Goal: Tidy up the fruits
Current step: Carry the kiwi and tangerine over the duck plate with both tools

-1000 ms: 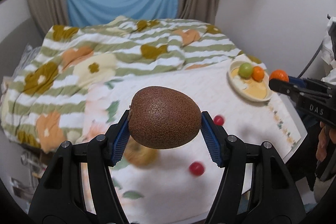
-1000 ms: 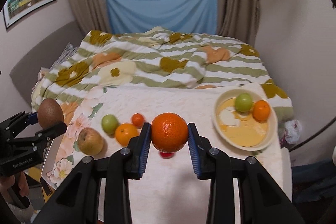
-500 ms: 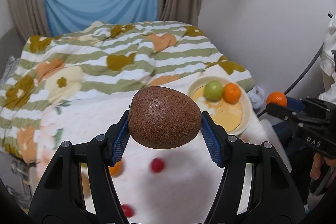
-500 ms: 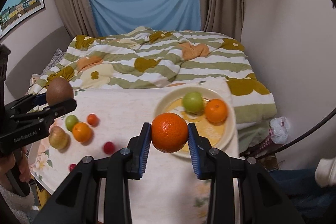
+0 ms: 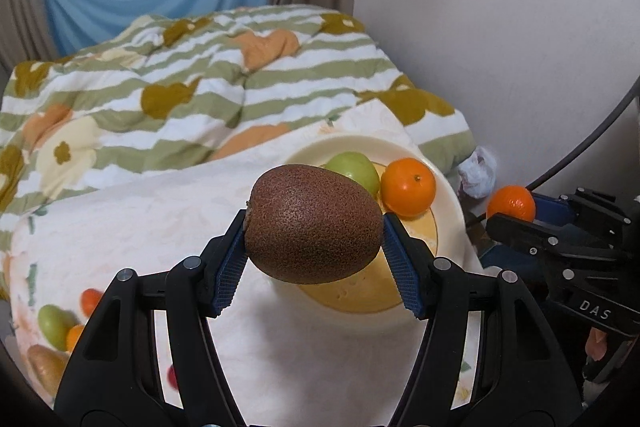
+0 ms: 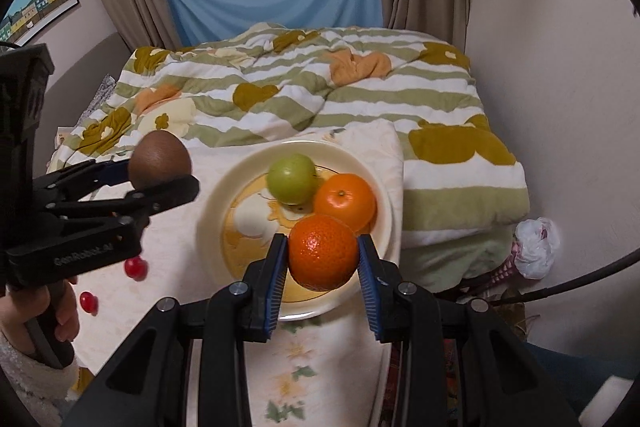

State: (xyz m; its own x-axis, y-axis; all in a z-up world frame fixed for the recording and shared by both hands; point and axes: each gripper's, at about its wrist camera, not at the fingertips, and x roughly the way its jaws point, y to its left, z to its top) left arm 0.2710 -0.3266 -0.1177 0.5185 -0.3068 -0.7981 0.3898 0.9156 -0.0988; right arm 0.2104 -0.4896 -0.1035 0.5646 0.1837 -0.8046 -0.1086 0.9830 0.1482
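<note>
while the left gripper (image 5: 314,259) pinches a brown kiwi (image 5: 314,225) between its blue pads, the fruit blocks much of the plate (image 5: 450,195) behind it, so only the plate's far rim and yellow centre show in the left view. a green apple (image 5: 356,167) peeks out above the kiwi, half covered, with a small orange (image 5: 408,187) just beside it on the plate.

the right gripper (image 6: 323,263) is clamped on a larger orange (image 6: 323,253), held above the near edge of the plate (image 6: 216,195); whether it touches the dish cannot be told. in this view the green apple (image 6: 291,179) and small orange (image 6: 345,201) sit touching on the plate's far side. part of the plate's near rim is hidden by the fingers.

on the white cloth (image 6: 180,267) two red cherries (image 6: 136,267) lie left of the plate, one partly behind the left gripper's body. at the left view's lower edge, a cluster of fruit (image 5: 56,327) is cut off by the lens border and blurred; a green one, an orange one and a yellowish-brown one can be made out. a striped floral quilt (image 6: 312,95) covers the bed behind.
</note>
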